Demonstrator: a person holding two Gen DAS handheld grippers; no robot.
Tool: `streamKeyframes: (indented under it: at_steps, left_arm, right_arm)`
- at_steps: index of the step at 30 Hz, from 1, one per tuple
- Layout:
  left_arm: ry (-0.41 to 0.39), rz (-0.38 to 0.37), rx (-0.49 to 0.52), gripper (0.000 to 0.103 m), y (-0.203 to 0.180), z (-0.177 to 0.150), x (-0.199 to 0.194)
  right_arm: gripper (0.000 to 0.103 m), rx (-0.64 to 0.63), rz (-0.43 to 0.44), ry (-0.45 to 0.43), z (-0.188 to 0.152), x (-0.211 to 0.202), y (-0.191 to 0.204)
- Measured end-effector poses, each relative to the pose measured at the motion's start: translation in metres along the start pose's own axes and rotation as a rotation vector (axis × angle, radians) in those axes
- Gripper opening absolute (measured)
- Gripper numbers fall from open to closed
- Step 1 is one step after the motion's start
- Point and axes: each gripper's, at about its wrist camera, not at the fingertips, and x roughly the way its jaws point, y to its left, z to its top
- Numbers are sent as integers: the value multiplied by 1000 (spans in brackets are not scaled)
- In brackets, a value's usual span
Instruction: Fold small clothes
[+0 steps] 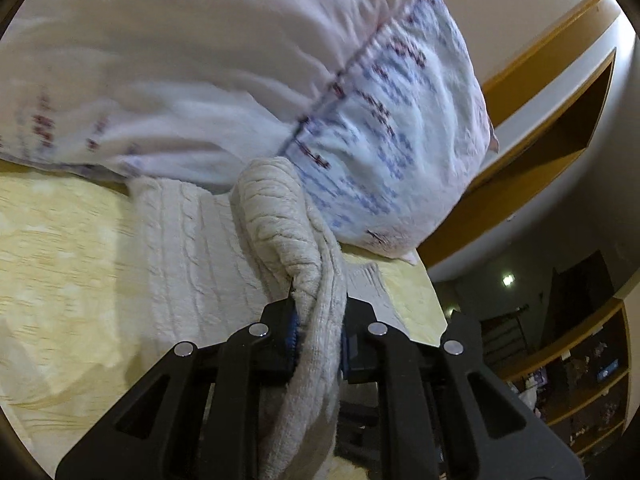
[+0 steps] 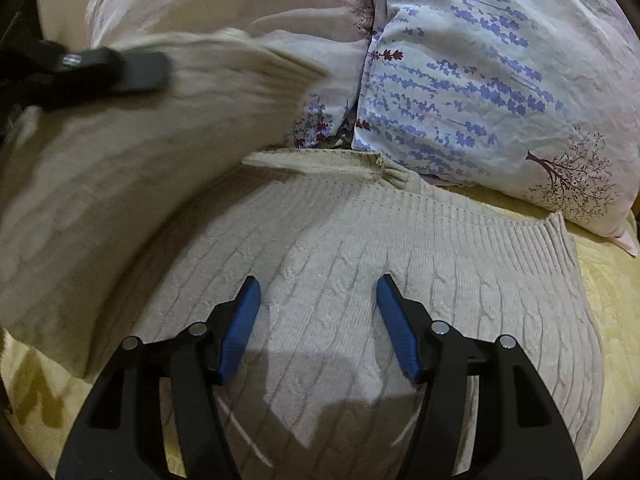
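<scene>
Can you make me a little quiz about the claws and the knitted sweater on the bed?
1. True or false: the left claw is pinching the cream sweater.
2. The right claw is: A) open above the sweater, B) shut on the pillow, C) holding a sock.
3. Fill in: behind the sweater lies a flowery ____, on the yellow bedspread.

Key: 1 true. 2 A. 3 pillow.
</scene>
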Motion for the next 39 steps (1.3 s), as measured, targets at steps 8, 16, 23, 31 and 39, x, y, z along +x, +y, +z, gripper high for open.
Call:
streamKeyframes:
  at_steps: [8,16,23,31,39]
  left_arm:
    - [117,-54,36,14,-36,-16,72]
    - [169,-83,28,24,-39,-37,97]
    - [122,-263,-9,73,-38,-43,45]
    - [159,-198,77,74,-40,-77,37]
    - [-14,72,3,74,5,-51,-4]
  right_arm:
    - [57,61,-52,-40,-16,-45,-51]
    - [58,272,22,-54,-27,-81,-121]
    - [58,522,451,48,-27,-69,-138]
    - [60,726,584,180,-22,-28,-141]
    - [22,690,486,188,4,3,-130]
